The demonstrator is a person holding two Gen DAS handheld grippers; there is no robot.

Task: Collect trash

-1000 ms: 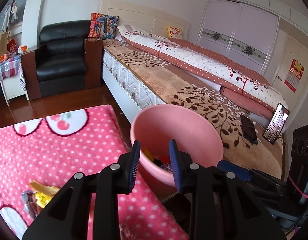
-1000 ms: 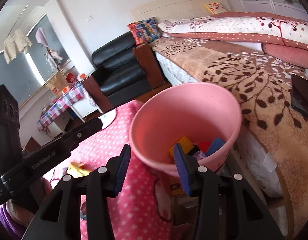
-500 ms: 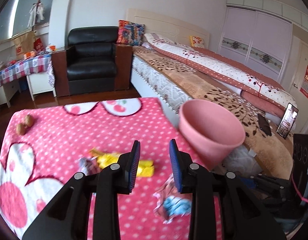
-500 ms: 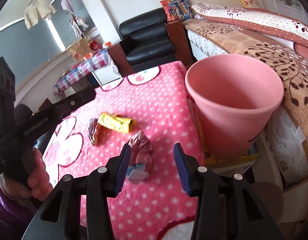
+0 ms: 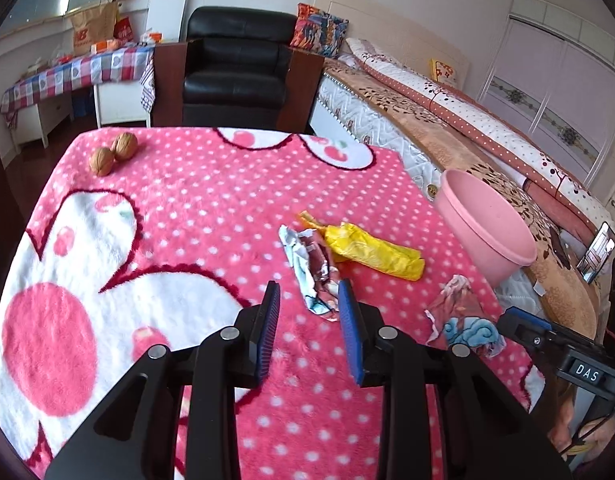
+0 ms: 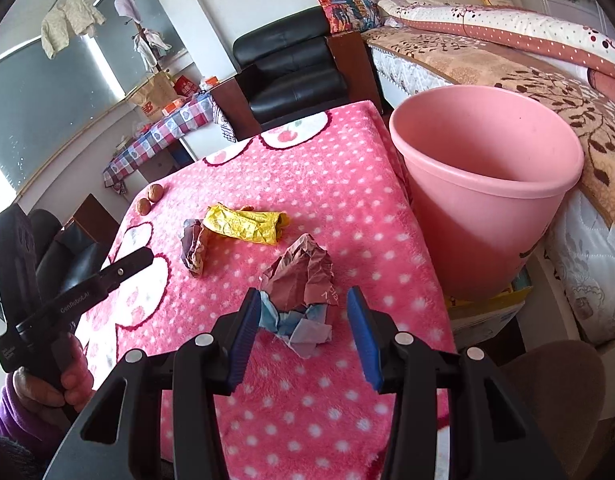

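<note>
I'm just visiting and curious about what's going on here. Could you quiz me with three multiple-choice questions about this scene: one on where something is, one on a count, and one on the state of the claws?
1. Where does the pink bin stand?
A. On the blanket
B. Beside the table, next to the bed
C. On the armchair

2. How many walnuts lie on the pink blanket?
A. One
B. Two
C. Four

3. What state is the right claw in?
A. Open, around a crumpled wrapper
B. Shut on the yellow wrapper
C. Shut, holding nothing

Answers:
1 B: the bin sits off the blanket's edge, between table and bed.
2 B: a pair lies at the far corner.
3 A: blue pads stand apart either side of the wrapper.
</note>
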